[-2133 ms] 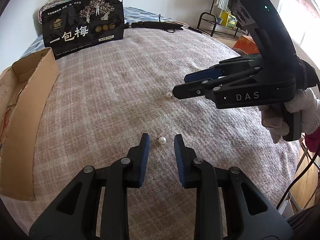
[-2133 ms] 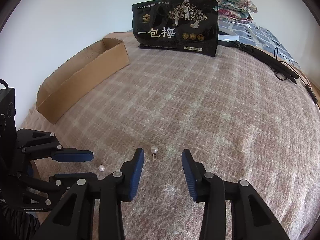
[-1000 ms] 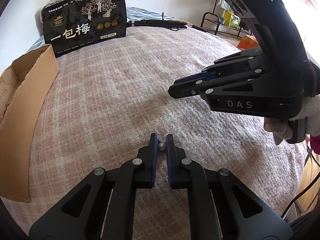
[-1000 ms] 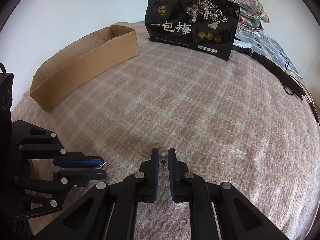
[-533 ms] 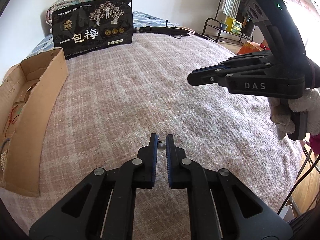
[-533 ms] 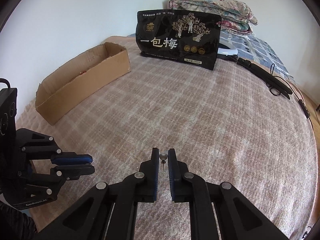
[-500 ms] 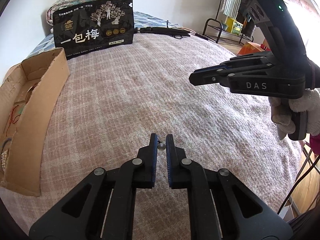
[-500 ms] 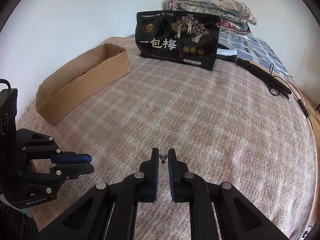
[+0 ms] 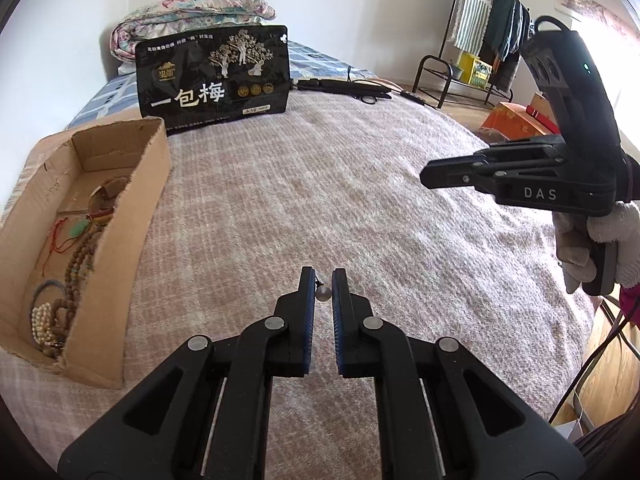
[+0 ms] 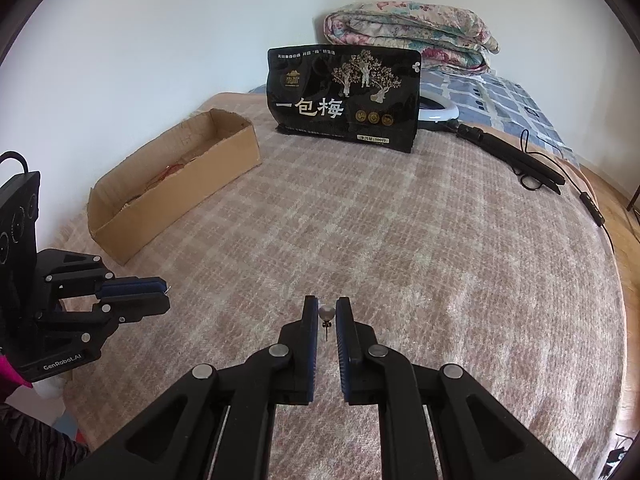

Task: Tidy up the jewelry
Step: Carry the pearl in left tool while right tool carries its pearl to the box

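Two pearl earrings [image 9: 323, 293] [image 10: 326, 314]; two tongs [image 9: 322, 280] [image 10: 326, 308]; one cardboard box [image 9: 132, 216]; one black bag [image 9: 212, 80].

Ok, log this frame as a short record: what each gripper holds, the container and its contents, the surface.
left gripper: shut on pearl earring
right gripper: shut on second pearl earring, post pointing down
container: open cardboard box, to the left
box contents: bead bracelets, red cord
surface: plaid blanket
background: black snack bag, upright
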Motion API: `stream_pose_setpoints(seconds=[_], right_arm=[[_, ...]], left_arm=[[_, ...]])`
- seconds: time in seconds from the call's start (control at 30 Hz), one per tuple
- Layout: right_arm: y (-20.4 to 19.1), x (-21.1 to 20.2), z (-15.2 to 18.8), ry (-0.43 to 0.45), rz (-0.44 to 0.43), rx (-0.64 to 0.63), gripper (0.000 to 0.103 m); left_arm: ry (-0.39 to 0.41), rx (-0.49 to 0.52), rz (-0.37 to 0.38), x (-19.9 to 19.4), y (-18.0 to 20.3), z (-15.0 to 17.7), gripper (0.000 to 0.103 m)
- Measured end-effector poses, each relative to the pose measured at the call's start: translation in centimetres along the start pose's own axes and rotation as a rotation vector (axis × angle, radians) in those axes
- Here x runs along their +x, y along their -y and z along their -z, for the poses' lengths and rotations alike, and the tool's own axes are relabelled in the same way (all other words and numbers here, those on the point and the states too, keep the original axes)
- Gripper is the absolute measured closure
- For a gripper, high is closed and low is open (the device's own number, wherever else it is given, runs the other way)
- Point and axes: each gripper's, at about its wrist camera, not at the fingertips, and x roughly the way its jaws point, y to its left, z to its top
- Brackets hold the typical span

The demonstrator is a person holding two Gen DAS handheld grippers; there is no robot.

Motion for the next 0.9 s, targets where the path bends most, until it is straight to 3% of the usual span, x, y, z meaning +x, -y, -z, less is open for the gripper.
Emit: stream_pose_setpoints(seconds=[0.5, 0.9], right_arm=[[-4.5, -2.2, -1.9, 0.047, -0.041, -0.038, 0.096], [-8.1, -0.8, -6.5, 0.076, -0.067, -0.08, 0.096]], left_arm=[[0.068, -0.041, -0.083, -4.3, -5.2, -1.7, 0.097], [0.12, -0.106, -0.178, -7.2, -11.8, -2.3, 0.097]])
